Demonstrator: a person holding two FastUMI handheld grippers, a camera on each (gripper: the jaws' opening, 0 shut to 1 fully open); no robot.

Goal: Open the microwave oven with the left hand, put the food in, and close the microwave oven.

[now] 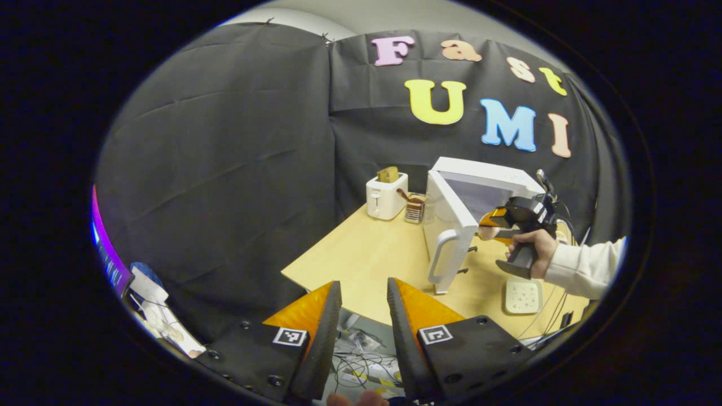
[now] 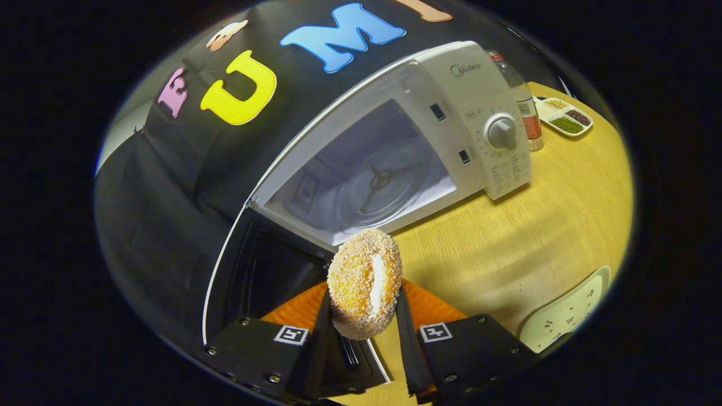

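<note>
Right gripper clamps crumb-coated round doughnut before open white microwave, glass turntable inside. Left gripper parted, holding nothing, off wooden table.

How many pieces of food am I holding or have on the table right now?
1 that is plainly task food: the crumb-coated donut, clamped between the right gripper fingers in front of the open microwave. The microwave's turntable is bare. More could be hidden behind the microwave door.
</note>
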